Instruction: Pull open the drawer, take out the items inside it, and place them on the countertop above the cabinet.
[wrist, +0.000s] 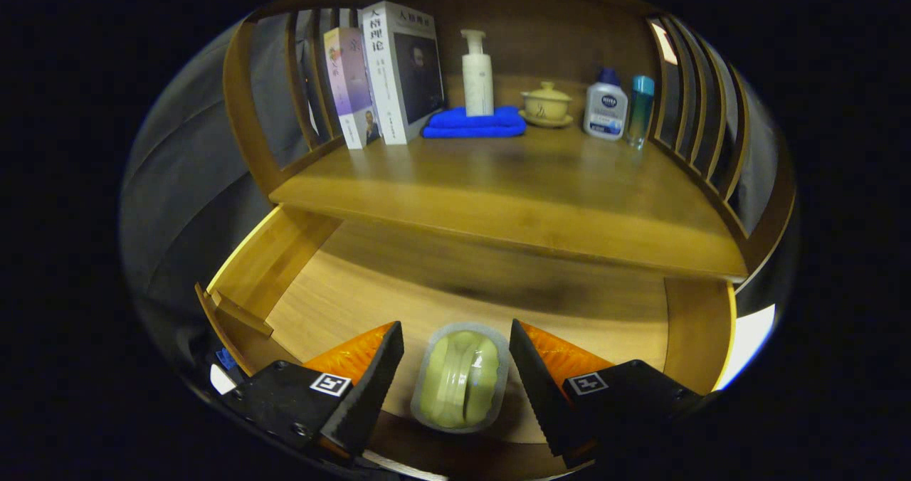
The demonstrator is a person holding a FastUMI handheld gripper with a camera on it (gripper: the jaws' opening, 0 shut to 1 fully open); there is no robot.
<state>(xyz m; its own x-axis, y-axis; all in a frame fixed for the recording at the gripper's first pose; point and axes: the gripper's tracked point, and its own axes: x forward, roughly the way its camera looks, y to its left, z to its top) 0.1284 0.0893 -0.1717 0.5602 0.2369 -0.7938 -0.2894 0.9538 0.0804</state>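
Note:
The wooden drawer (285, 253) stands pulled open below the countertop (512, 189). On the drawer floor lies a small clear plastic cup with a pale green filling (461, 378). My gripper (455, 353) hangs over it, open, with one finger on each side of the cup and a narrow gap left on both sides. Neither finger presses on the cup. The cup's near end lies low between the fingers.
On the countertop stand two books (388, 75) at the left, a white pump bottle (477, 75) on a folded blue cloth (473, 123), a lidded ceramic cup on a saucer (546, 104), a white bottle (606, 107) and a teal bottle (640, 111). Slatted side rails (701, 111) flank it.

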